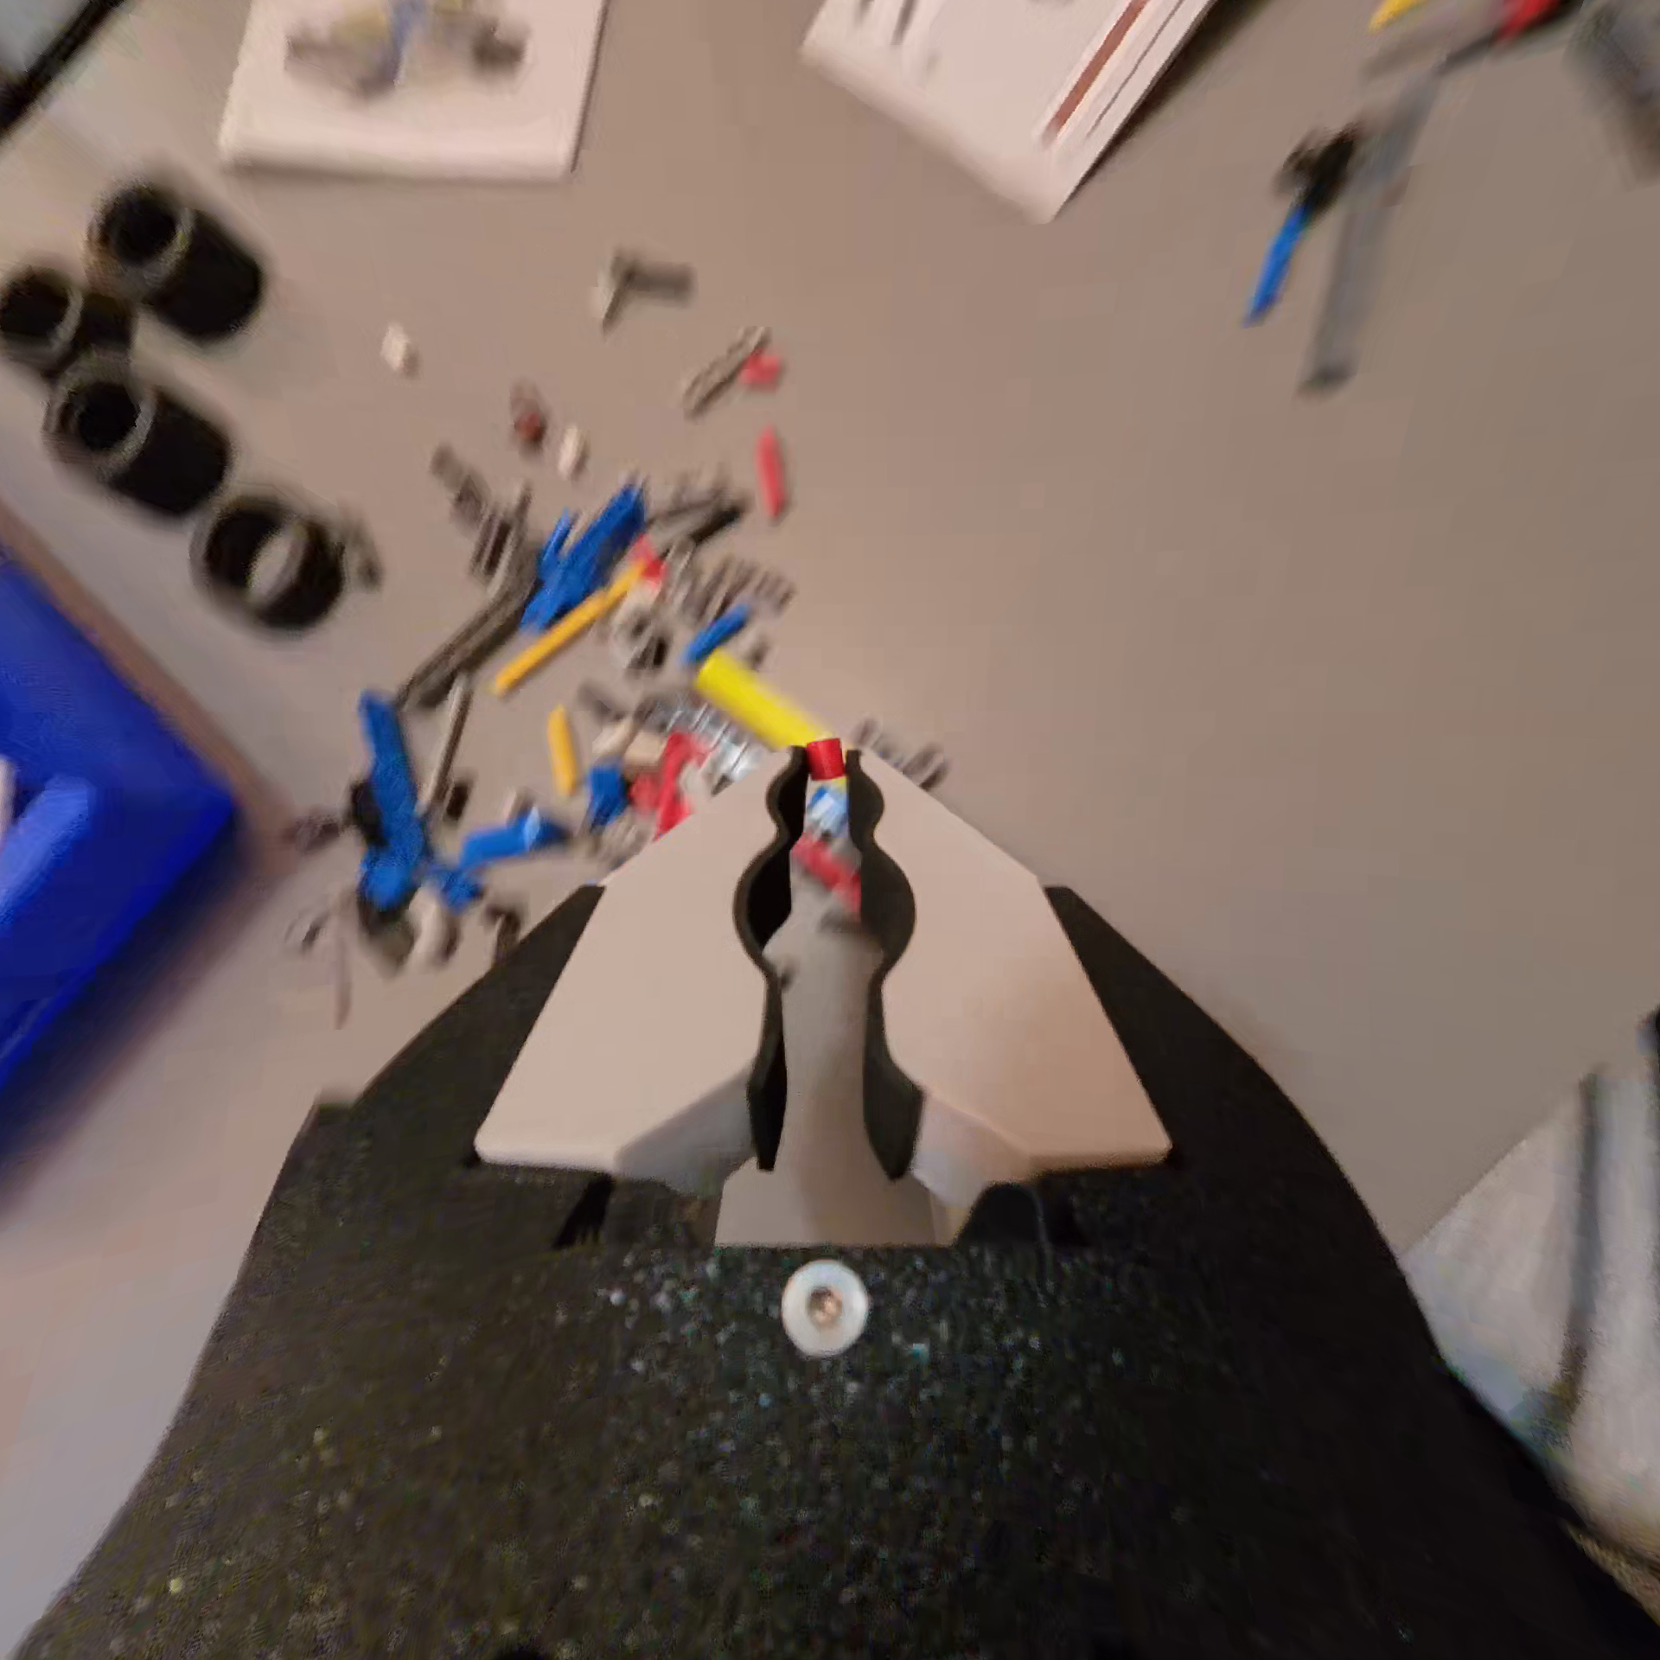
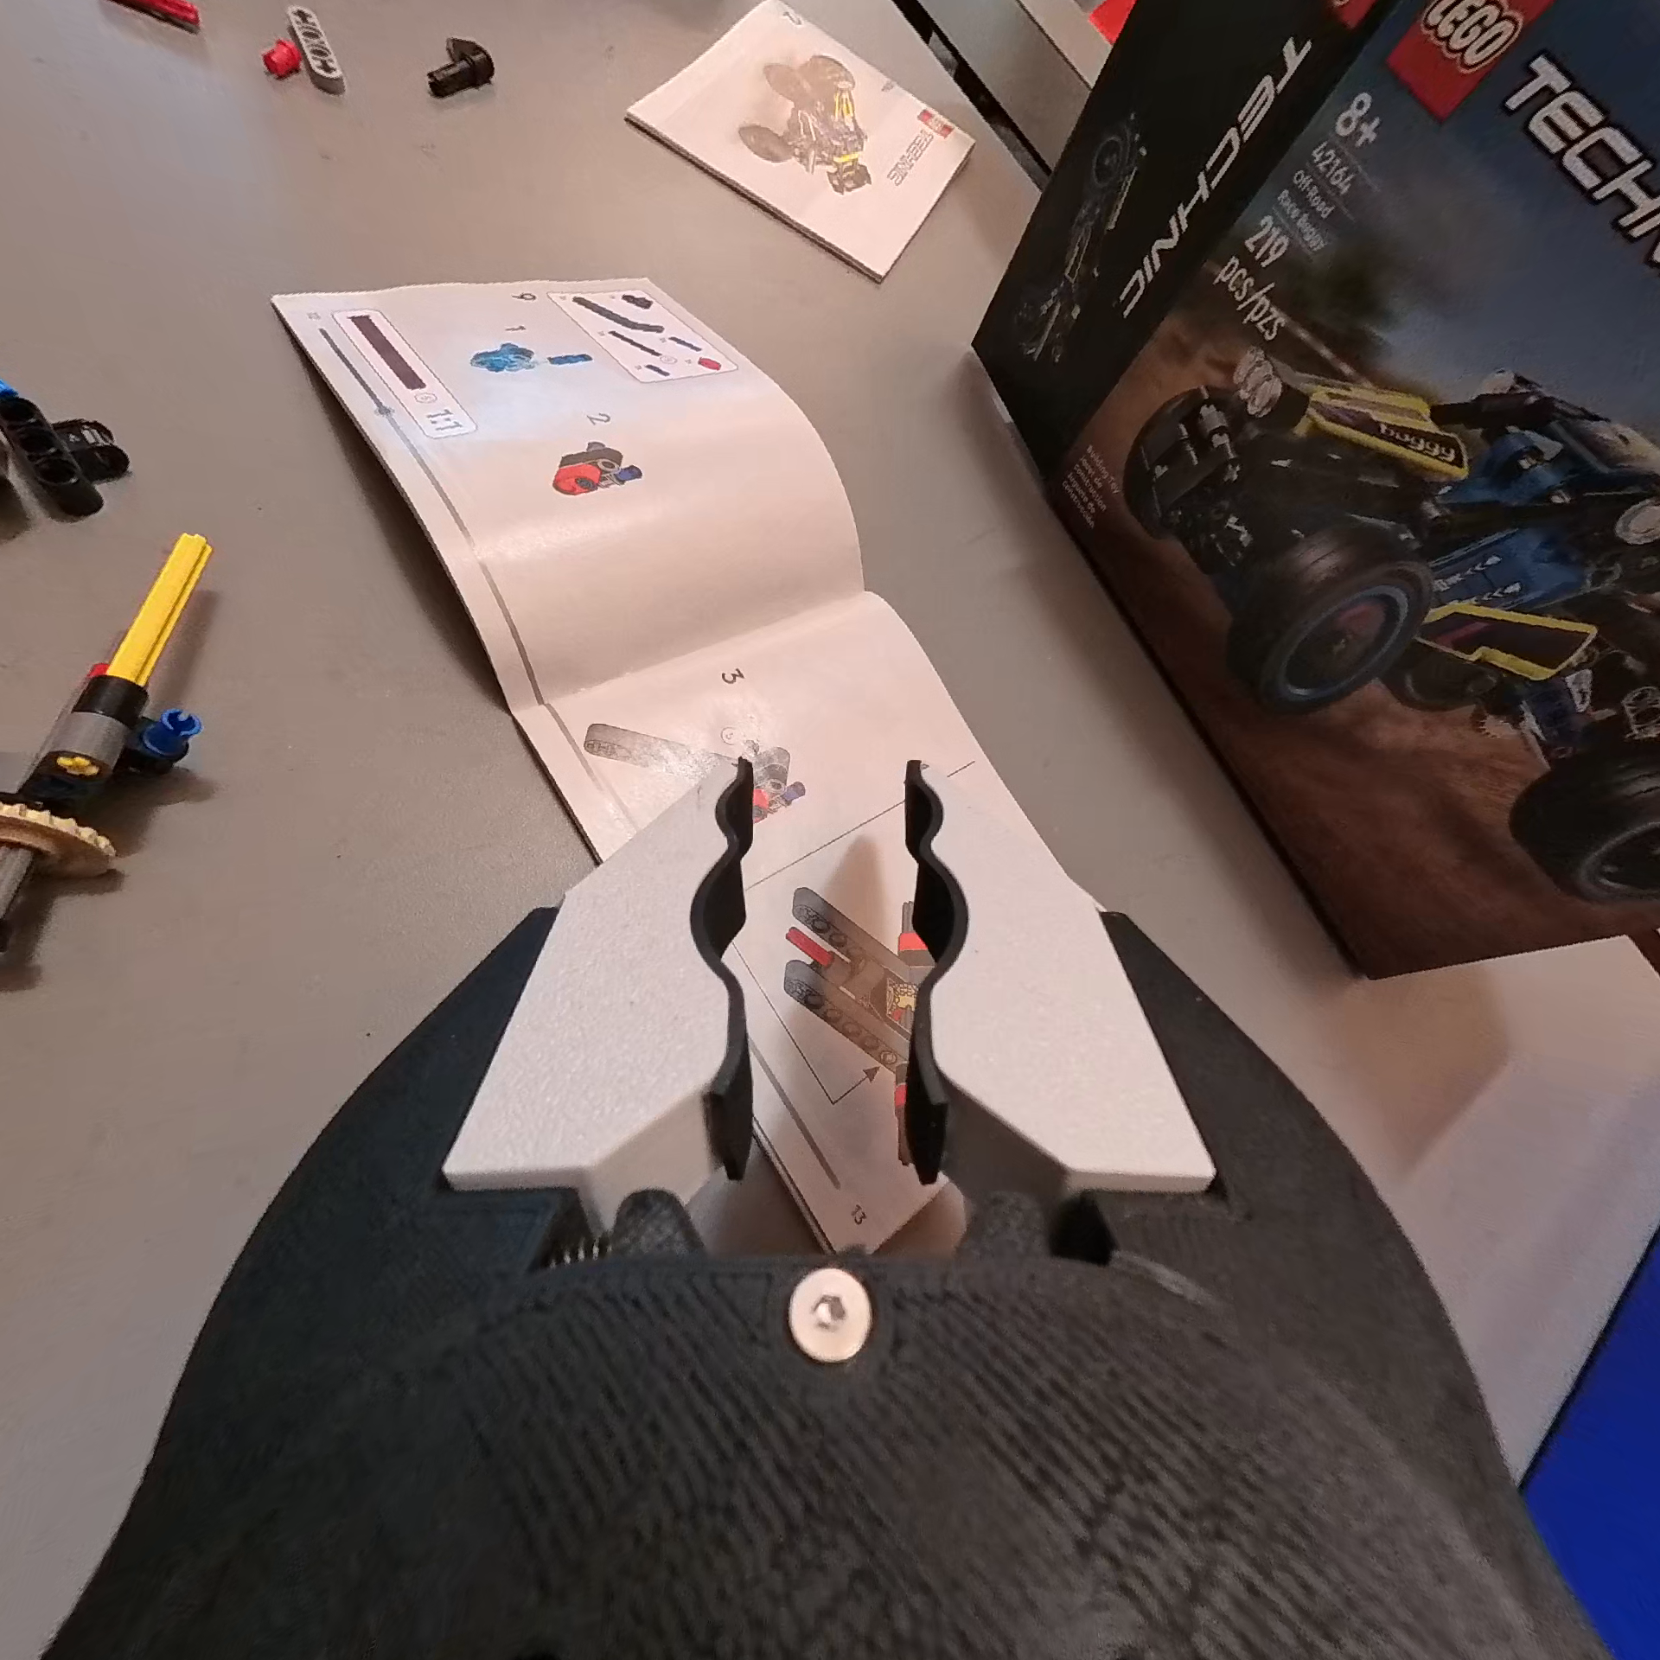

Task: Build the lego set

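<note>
My left gripper (image 1: pixel 824 762) is shut on a small red lego piece (image 1: pixel 824 759) at its fingertips and holds it above a blurred pile of loose lego parts (image 1: pixel 575 647), blue, yellow, red and black. My right gripper (image 2: pixel 826 781) is open and empty over the open instruction booklet (image 2: pixel 629 503) on the grey table. A partly built axle assembly (image 2: pixel 99 710) with a yellow rod, black and grey collars, a blue pin and a tan gear lies at the left of the right wrist view. It also shows blurred in the left wrist view (image 1: pixel 1329 233).
Several black tyres (image 1: pixel 162 395) lie at the left, next to a blue bin (image 1: pixel 81 808). A second booklet (image 2: pixel 799 135) lies farther back. The lego set box (image 2: pixel 1401 467) stands at the right. Small loose parts (image 2: pixel 305 45) lie at the far left.
</note>
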The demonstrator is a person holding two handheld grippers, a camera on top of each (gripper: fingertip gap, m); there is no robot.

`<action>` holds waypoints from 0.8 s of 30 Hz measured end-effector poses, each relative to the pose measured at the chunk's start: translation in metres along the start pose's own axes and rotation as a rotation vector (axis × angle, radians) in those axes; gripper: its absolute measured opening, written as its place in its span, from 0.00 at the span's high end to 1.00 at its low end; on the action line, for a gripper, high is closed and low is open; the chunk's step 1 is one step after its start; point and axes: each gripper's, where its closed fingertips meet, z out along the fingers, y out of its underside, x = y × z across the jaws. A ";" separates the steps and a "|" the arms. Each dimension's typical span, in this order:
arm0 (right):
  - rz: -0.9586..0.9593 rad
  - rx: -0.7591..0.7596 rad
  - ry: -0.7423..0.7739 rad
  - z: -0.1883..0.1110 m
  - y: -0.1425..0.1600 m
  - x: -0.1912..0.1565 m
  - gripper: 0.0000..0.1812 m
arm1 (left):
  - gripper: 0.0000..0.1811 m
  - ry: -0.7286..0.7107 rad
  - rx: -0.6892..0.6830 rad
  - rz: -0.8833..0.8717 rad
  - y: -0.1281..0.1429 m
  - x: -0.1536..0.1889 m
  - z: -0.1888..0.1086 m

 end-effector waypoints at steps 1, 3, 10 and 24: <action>-0.001 0.001 0.001 0.000 0.000 0.000 0.83 | 0.97 0.037 0.062 0.013 -0.019 0.013 0.004; -0.001 0.000 0.000 0.000 0.000 0.000 0.83 | 0.97 0.110 0.183 0.046 -0.057 0.045 0.017; -0.007 0.004 0.006 0.000 -0.001 0.000 0.83 | 0.95 0.364 0.240 0.199 -0.098 0.146 0.076; -0.020 -0.001 0.005 0.000 0.000 0.000 0.83 | 0.88 0.318 0.387 0.184 -0.113 0.142 0.061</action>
